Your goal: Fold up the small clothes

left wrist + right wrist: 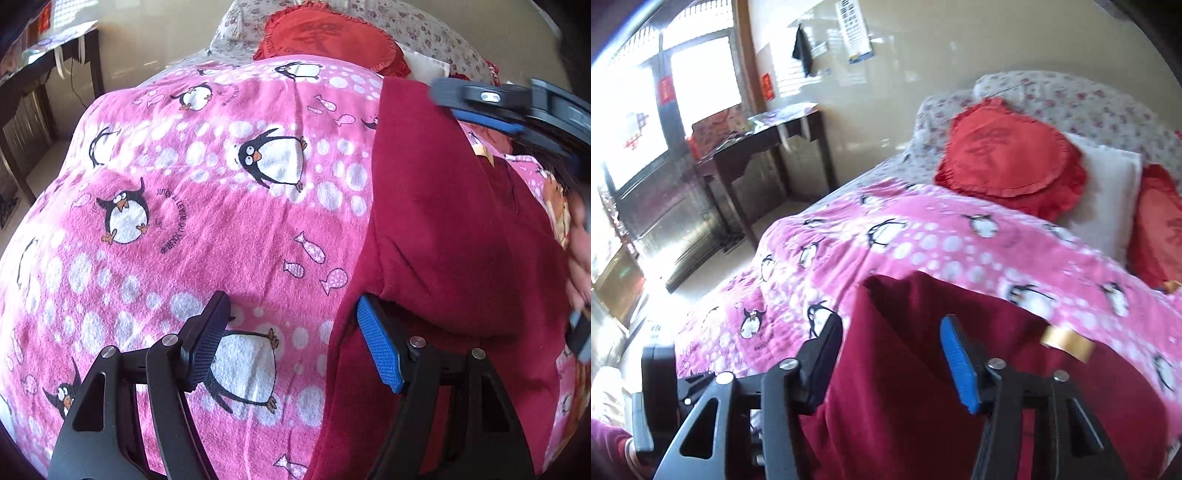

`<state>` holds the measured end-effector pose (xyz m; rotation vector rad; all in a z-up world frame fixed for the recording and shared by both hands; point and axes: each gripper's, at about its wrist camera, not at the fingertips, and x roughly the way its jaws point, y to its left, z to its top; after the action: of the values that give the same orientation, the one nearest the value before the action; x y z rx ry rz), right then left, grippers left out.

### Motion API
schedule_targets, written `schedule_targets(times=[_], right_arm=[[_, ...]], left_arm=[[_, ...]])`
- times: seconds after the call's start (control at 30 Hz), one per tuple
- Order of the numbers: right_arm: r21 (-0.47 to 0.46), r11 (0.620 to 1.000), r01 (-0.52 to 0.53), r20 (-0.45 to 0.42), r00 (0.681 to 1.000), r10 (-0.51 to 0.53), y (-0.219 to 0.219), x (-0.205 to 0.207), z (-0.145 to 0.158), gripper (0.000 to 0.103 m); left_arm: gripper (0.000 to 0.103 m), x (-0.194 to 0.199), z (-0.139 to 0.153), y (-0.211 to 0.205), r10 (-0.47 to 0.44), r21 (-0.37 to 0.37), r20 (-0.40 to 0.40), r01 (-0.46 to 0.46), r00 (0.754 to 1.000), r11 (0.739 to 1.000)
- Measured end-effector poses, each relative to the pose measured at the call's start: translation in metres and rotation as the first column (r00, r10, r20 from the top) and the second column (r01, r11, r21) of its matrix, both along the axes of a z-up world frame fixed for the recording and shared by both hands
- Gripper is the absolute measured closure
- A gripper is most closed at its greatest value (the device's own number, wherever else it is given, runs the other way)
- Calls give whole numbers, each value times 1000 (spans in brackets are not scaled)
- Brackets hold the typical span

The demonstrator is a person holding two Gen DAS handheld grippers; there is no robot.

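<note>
The left gripper (291, 339) sits at the lower middle of its view with its jaws spread wide and nothing between them — one blue ribbed pad (380, 347) rests at the left edge of the dark red garment (454, 240), the other over the pink penguin blanket (207, 192). In the right wrist view the right gripper (892, 354) is likewise spread and holds nothing, hanging over the near part of the same garment (901, 369), which fills the lower middle of that frame.

The garment lies on the bed, on top of the blanket, running from the lower right up toward the upper right of the left view. It looks like a soft, napped fleece or velour, thick and matte, with a raised fold or seam across it. The blanket beneath is fuzzy terry-like cloth, printed with penguins, fish and white dots, and lightly creased.

The main risk, I judge, is pinching both layers at once: with a pad right on the boundary, closing could catch the blanket along with the garment edge and drag it up. The plush cloth may also slip from a shallow bite, leaving a crooked fold. A yellowish tape-like roll (1067, 341) lies on or just beside the garment at the right — it could get swept or folded in. A frilled red cushion (1012, 162) sits well apart at the head of the bed.
</note>
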<state>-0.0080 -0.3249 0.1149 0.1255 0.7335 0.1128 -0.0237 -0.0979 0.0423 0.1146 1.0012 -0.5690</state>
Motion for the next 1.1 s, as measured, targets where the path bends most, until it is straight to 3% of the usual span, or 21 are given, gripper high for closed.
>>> schedule_targets(times=[0.07, 0.13, 0.3, 0.5, 0.57, 0.6, 0.63, 0.7, 0.8, 0.87, 0.93, 0.97, 1.1], right_arm=[[13, 998, -58, -63, 996, 59, 6, 22, -12, 95], [2, 996, -89, -102, 991, 88, 14, 34, -24, 96], [148, 976, -159, -25, 986, 164, 28, 53, -14, 97], [60, 992, -115, -108, 987, 121, 48, 84, -45, 96], [98, 992, -81, -108, 990, 91, 33, 68, -38, 81], [129, 990, -49, -85, 995, 60, 23, 51, -31, 58], [132, 991, -21, -62, 998, 30, 11, 31, -20, 51], [101, 993, 58, -12, 998, -57, -8, -16, -8, 51], [67, 992, 109, -43, 993, -107, -28, -61, -14, 52], [-61, 985, 159, -106, 981, -165, -32, -81, -32, 61], [-190, 954, 231, -117, 960, -256, -40, -90, -51, 62], [-222, 934, 279, -109, 945, -308, -50, -92, -59, 71], [-150, 936, 320, -73, 940, -333, -69, -101, -55, 71]], left_arm=[[31, 0, -2, 5, -3, -25, -6, 3, 1000, 1000], [31, 2, 0, 15, 7, -83, -16, -9, 1000, 996], [31, 9, 4, 42, 80, -136, -24, -83, 996, 987], [31, 2, 27, 56, 104, -152, 37, -97, 994, 984], [31, -2, 36, 52, 86, -154, 70, -74, 994, 985], [31, -3, 39, 49, 68, -151, 82, -55, 994, 987], [31, -4, 42, 43, 50, -151, 91, -36, 995, 988], [31, -6, 45, 30, 19, -146, 105, -3, 994, 989], [31, -6, 39, 5, -15, -102, 110, 26, 994, 994], [31, -4, 29, -11, -35, -56, 100, 40, 994, 998], [31, 1, 14, -28, -41, 20, 72, 40, 997, 999], [31, 5, 6, -34, -46, 61, 50, 43, 998, 997], [31, 8, 5, -36, -48, 75, 37, 45, 998, 996]])
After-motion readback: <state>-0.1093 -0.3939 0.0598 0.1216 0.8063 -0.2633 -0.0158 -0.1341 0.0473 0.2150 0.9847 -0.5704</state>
